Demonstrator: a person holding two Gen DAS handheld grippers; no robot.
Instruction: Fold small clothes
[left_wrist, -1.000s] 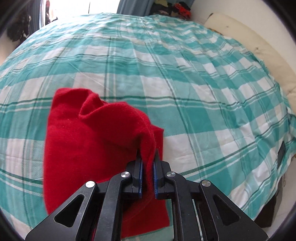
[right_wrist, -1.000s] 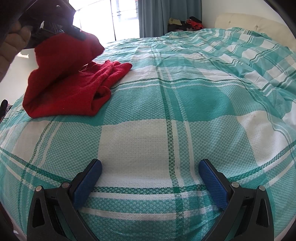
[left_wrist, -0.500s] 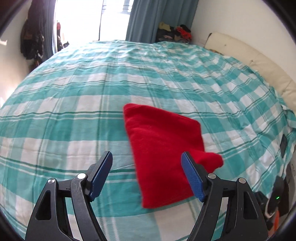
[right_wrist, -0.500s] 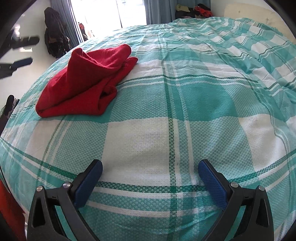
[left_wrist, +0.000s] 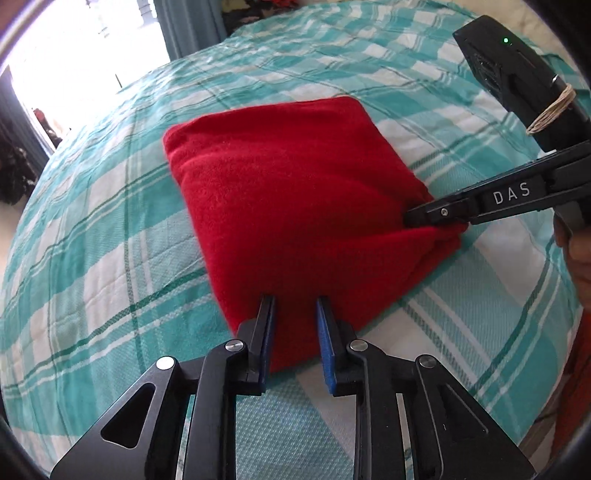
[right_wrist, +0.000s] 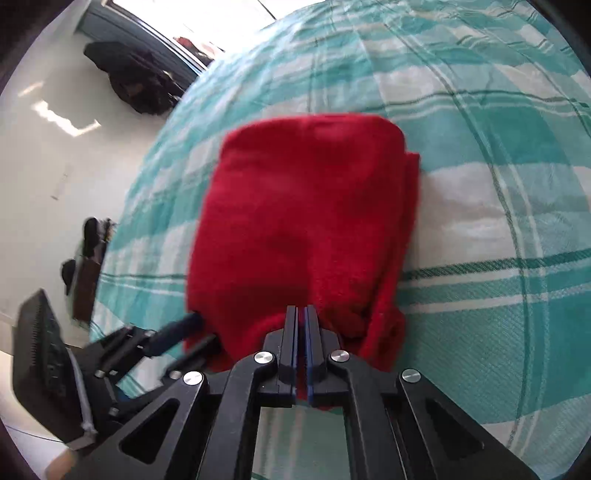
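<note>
Bedspread, teal-and-white plaid, underlies everything. Red folded garment lies flat on it. Right gripper clenched on garment's near corner. Left gripper closing, jaws straddling near edge, gap visible beside the pads.

Both grippers now meet the folded red garment: the right gripper, wide open before, pinches its corner; the left gripper is closing over its near edge.

Black hand-held gripper, blue pads, "DAS" lettering
</note>
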